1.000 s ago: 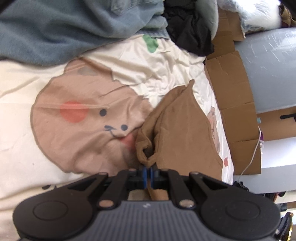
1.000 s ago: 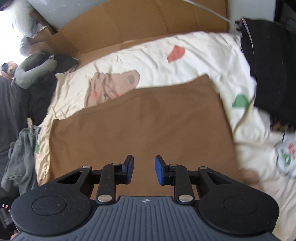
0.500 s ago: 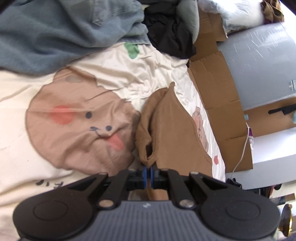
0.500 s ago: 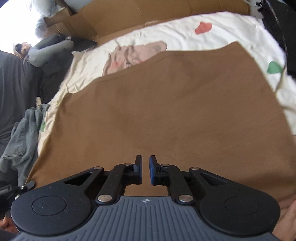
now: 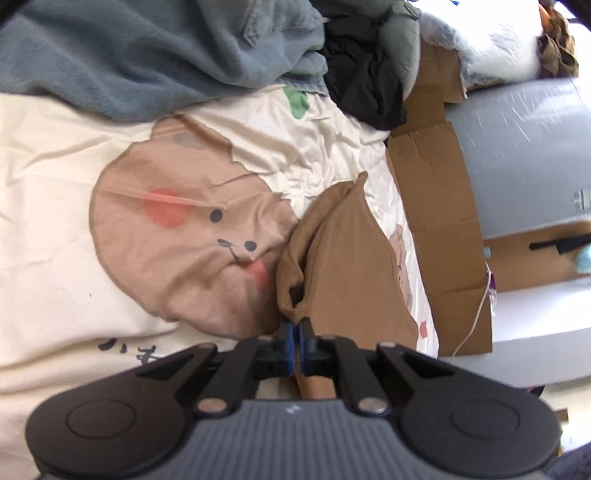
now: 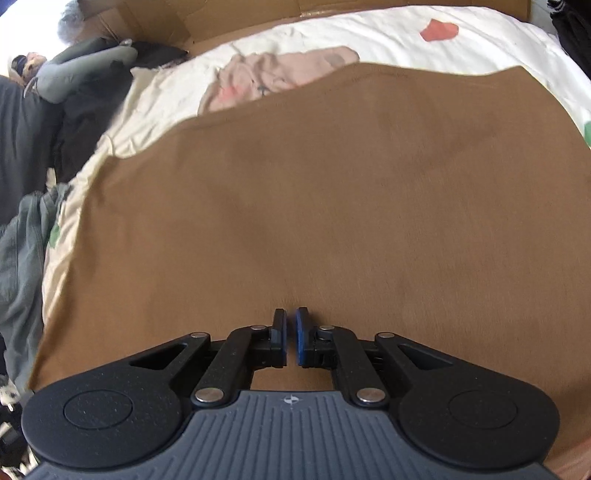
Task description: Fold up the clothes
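A brown garment (image 6: 332,206) lies spread flat on the cream cartoon-print bedsheet (image 6: 369,33) and fills most of the right wrist view. My right gripper (image 6: 290,338) is pressed low against the cloth near its close edge, with the jaws drawn together to a thin slit over the fabric. In the left wrist view the same brown garment (image 5: 343,266) rises in a bunched fold from the bedsheet (image 5: 55,221). My left gripper (image 5: 295,341) is shut on its near corner, and cloth hangs down between the fingers.
A heap of blue-grey clothes (image 5: 147,48) and a black garment (image 5: 365,81) lie at the far end of the bed. Flattened cardboard (image 5: 439,221) lines the bed's right side beside a grey surface (image 5: 524,155). Grey-green clothing (image 6: 22,240) hangs off the left edge.
My right gripper came down close to the brown garment and its jaws closed from wide apart to nearly touching. The left gripper stayed shut on the cloth and shifted slightly.
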